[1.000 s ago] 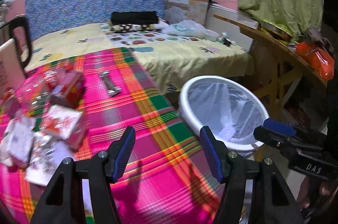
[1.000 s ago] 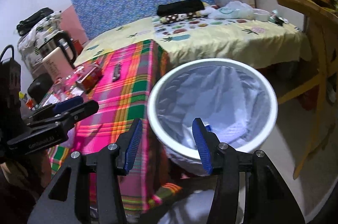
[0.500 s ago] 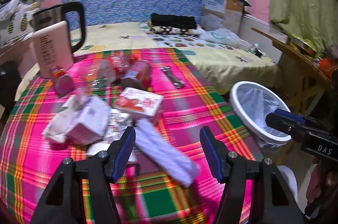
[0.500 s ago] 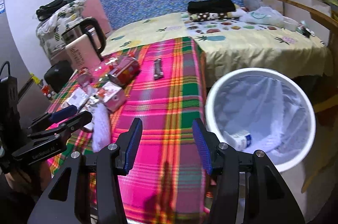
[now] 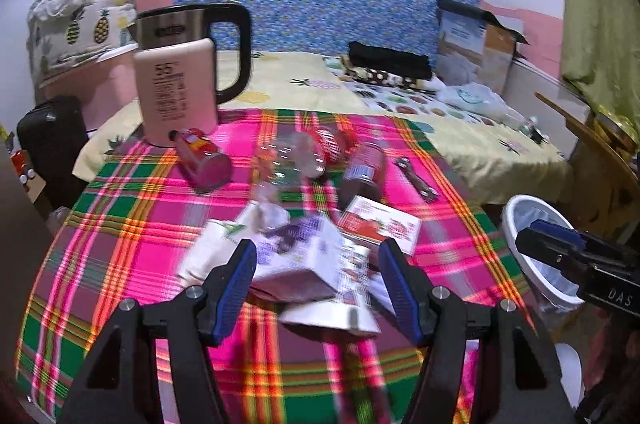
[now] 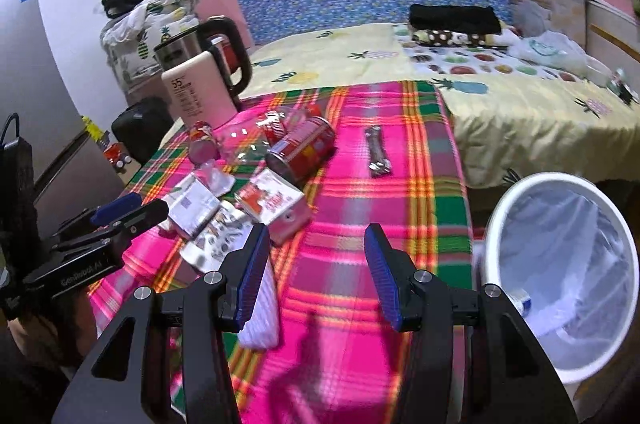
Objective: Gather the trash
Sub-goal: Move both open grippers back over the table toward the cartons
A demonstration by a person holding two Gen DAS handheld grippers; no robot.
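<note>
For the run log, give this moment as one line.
left gripper: open, over cartons | right gripper: open, empty | bin: one item inside | trash on table

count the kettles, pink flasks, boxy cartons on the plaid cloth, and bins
steel electric kettle with black handle: 1
pink upright flask: 1
boxy cartons: 2 (red-and-white carton, white-and-purple carton)
white round bin with clear liner: 1
total: 5

The left gripper (image 5: pixel 318 286) and the right gripper (image 6: pixel 316 278) both hover level, jaws spread wide and holding nothing.
</note>
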